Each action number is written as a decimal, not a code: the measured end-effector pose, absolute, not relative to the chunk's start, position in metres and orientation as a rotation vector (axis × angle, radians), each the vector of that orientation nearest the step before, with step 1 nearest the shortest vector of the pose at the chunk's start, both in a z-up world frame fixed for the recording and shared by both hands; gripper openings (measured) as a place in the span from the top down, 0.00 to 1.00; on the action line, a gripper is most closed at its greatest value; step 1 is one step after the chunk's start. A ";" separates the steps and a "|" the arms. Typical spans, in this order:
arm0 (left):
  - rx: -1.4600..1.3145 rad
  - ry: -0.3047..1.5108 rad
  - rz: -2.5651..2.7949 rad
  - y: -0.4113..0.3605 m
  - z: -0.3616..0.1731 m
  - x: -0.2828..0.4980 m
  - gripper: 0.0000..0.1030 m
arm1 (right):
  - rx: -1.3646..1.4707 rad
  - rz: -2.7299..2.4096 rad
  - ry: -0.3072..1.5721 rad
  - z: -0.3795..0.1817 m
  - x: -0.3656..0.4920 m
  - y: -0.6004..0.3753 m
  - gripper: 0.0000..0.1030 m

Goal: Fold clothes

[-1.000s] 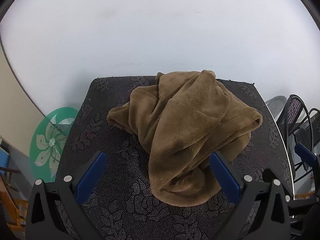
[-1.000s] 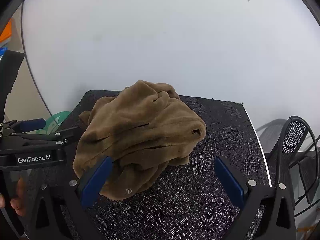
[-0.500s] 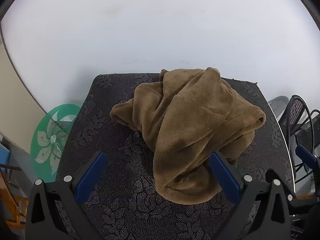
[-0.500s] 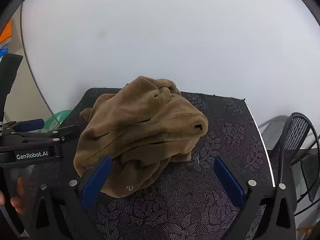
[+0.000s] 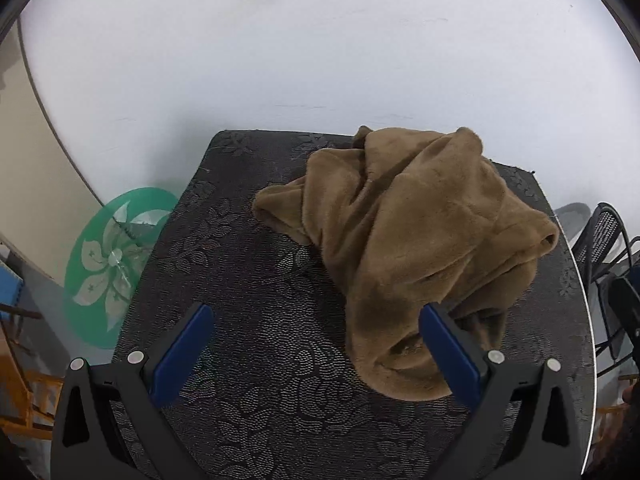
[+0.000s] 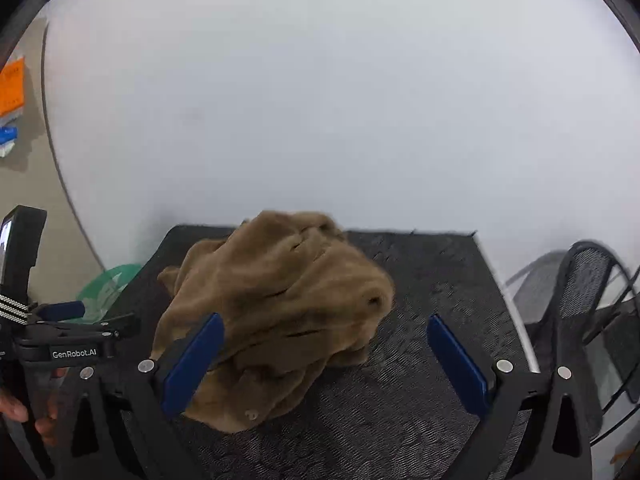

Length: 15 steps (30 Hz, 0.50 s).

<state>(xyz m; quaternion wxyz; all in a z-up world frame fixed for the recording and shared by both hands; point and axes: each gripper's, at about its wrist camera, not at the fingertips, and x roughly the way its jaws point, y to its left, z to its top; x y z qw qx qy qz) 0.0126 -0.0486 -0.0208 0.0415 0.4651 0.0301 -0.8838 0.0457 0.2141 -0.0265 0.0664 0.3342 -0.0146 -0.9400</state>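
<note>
Black patterned tabletop (image 5: 248,360), white wall (image 5: 320,48), possibly mesh chair (image 6: 592,300)

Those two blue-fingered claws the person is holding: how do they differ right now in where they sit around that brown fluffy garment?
The left gripper hangs mostly over bare black tablecloth, only its right finger by the brown garment; the right gripper has its left finger in front of the heap, with cloth to its right. The left gripper sits on the garment's left, the right gripper on its right. Both are open, holding nothing.
</note>
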 end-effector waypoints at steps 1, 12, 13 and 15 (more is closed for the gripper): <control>1.422 0.098 -2.704 -0.051 -0.022 0.014 0.00 | 1.028 -2.819 -0.064 -0.030 0.042 0.215 0.00; 1.439 0.145 -2.657 -0.078 -0.040 0.009 0.00 | 1.188 -2.689 -0.180 -0.064 0.015 0.215 0.00; 1.446 0.152 -2.651 -0.082 -0.043 0.009 0.00 | 1.191 -2.679 -0.187 -0.065 0.011 0.214 0.00; 1.453 0.164 -2.637 -0.088 -0.047 0.009 0.00 | 1.195 -2.656 -0.210 -0.067 0.002 0.212 0.00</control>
